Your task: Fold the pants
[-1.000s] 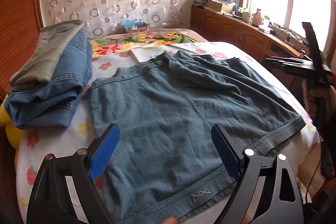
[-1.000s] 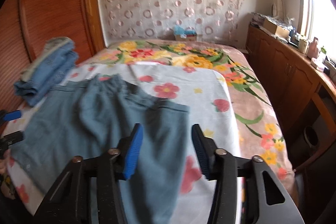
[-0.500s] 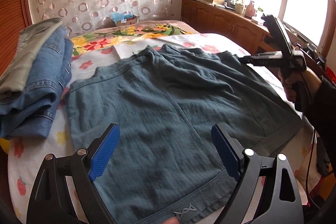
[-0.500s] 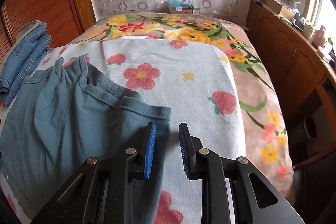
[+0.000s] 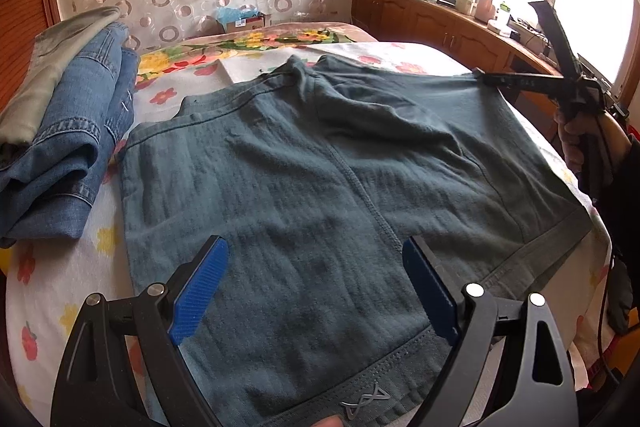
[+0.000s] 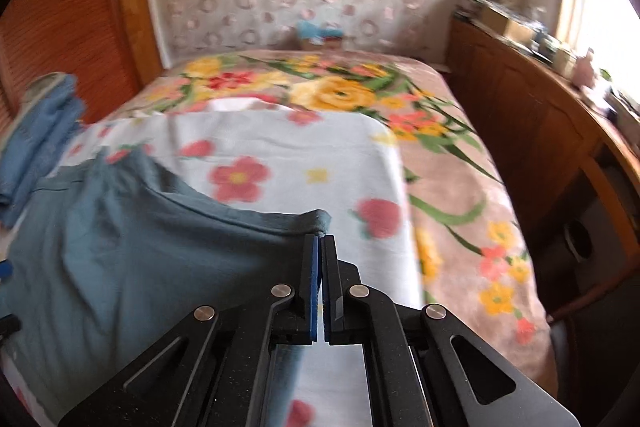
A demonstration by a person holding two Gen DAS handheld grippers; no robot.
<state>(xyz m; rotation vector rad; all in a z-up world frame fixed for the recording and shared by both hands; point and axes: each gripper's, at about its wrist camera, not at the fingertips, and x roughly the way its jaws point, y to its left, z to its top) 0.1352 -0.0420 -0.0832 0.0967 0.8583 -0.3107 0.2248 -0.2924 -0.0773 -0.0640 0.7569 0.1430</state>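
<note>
On the bed, changes first: my right gripper had its jaws apart a second ago, now they're clamped together on the far corner of the pants, and that corner is pulled up into a small peak where it lay flat before. My left gripper sits lower and closer over the near waistband than a second ago, jaws wide apart, gripping nothing, cloth below them. Pants are grey-blue, spread mostly flat on the floral sheet, centre seam running away from me, wrinkles near the far edge, small logo on the near band. Folded jeans stack lies left of them, close to the pants edge. Box at the far end, contents unclear.
</note>
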